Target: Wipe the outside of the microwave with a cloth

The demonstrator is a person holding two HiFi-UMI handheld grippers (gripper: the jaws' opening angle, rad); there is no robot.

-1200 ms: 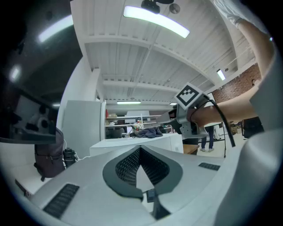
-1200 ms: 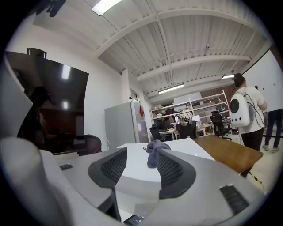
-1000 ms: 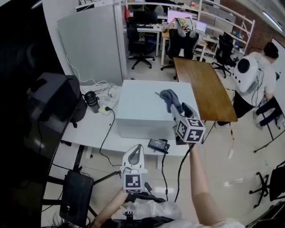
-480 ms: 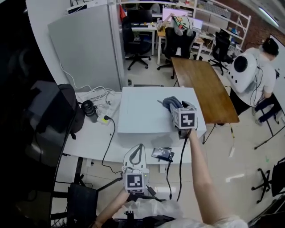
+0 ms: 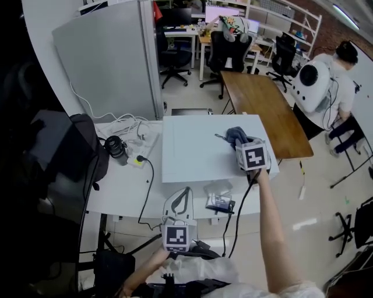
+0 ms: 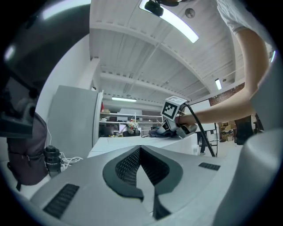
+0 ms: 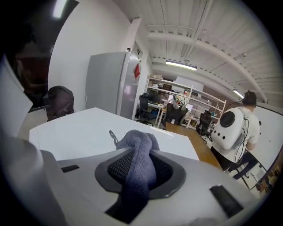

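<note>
1. A brown wooden rectangular table [image 5: 265, 110] stands on a pale glossy floor [image 5: 315, 221].
2. Beyond the table's far end: black wheeled office chairs [image 5: 230, 49] and white open metal shelving [image 5: 291, 17].
3. Left of the table: a tall grey flat partition panel [image 5: 105, 64].
4. Right of the table: a person wearing a white rounded backpack [image 5: 312, 81].
5. Above the table: a white ribbed ceiling [image 7: 212, 26] with long strip lights [image 7: 181, 65].

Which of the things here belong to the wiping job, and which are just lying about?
Job:
- grey cloth, between the jaws of the right gripper, which have just closed on it
- white microwave, under the cloth

Lying about:
- black backpack
- black cylinder
- white cables
- small black device
- wooden table
- left gripper, shut, empty
</note>
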